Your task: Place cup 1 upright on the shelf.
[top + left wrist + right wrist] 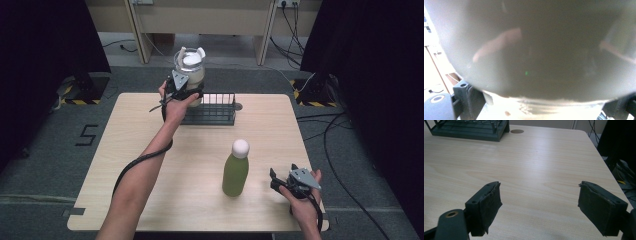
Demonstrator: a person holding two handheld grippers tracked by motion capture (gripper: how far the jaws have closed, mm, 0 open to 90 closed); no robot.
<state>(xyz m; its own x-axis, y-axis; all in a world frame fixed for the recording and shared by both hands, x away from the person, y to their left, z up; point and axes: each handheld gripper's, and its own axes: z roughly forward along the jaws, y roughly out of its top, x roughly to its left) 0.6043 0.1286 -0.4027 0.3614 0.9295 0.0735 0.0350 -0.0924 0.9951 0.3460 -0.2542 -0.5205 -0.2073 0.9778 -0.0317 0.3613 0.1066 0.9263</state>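
Job (judged): left tool lifts a jar up over the rack, prob. to set it in or beside it.
Jar: clear glass w/ white clip lid, pale cloudy fill. Held at far-left end of rack, above surface; whether its base touches the rack can't be told.
Left tool: clenched on the jar, low on its body, so lid stays up and contents level. In left gripper view the jar sits right against the lens, blurred; jaw parts show at the bottom corners either side of it.
Rack: dark wire frame w/ tray base, far centre of surface, looks empty. In right gripper view its corner sits far left, near a round hole in the surface.
Bottle: green w/ white round cap, upright, near-right on surface, untouched, well apart from rack.
Right tool: released, jaws spread wide, nothing between; pads hang just over bare wood. Sits just right of bottle, aimed its way, likely waiting to take it.
Risk (judged): jar is heavy for a low side grip; may tip.
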